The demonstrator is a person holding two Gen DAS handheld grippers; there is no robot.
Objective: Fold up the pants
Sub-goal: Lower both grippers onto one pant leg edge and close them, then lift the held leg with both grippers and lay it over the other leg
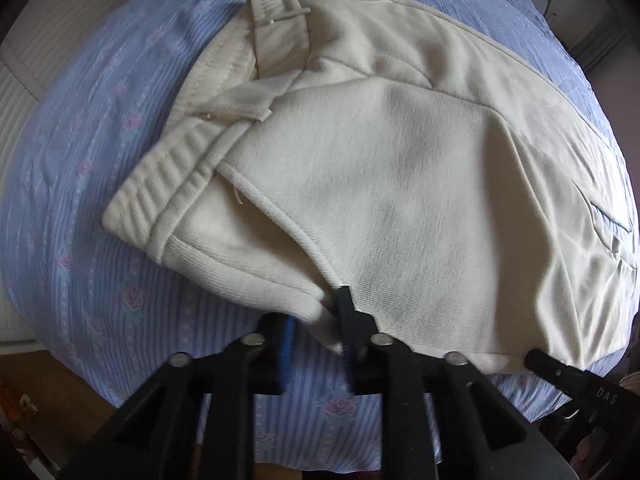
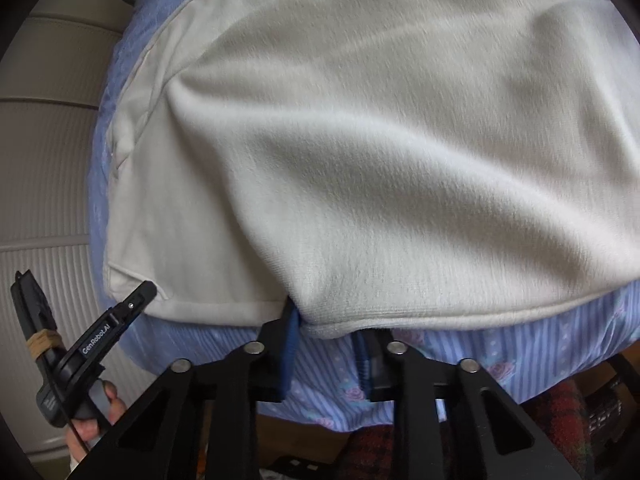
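The cream pants (image 1: 400, 152) lie doubled leg-on-leg on the blue floral bedsheet (image 1: 80, 240), both the left gripper (image 1: 316, 320) and right gripper (image 2: 328, 324) clamped on their near edge, the crosswise folds apparently remaining

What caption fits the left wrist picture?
Left claw pinches the cream pants' near edge on the blue flowery bedsheet.

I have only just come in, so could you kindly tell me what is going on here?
A person is folding cream pants on a bed with a blue floral sheet, holding a two-finger gripper in each hand. The left gripper is shut on the near edge of the pants, close to the waistband end. The right gripper is shut on the same near edge further along. The pants already lie doubled over.
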